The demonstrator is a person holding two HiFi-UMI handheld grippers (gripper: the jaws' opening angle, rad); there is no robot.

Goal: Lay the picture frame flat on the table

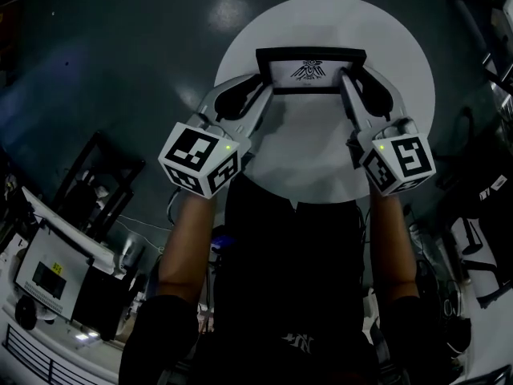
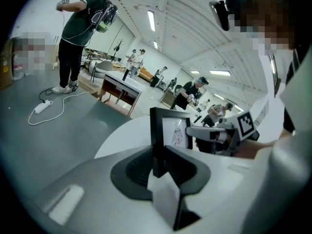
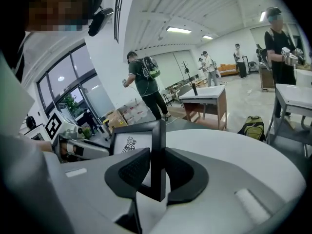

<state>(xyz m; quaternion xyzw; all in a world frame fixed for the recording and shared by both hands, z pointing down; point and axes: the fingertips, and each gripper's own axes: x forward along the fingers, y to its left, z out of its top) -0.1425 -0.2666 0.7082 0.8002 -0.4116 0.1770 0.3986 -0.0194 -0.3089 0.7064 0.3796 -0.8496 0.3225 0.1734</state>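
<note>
Overhead, the head view shows a black rectangular picture frame (image 1: 311, 70) with a white bird print held near upright over the round white table (image 1: 321, 22), its long axis running crosswise between the left gripper (image 1: 268, 85) and the right gripper (image 1: 353, 77), both equally near. The left gripper view shows its jaws closed on the frame's left side rail. The right gripper view shows its jaws clamping the right rail likewise, though whether the bottom rail touches the tabletop cannot be made out.
</note>
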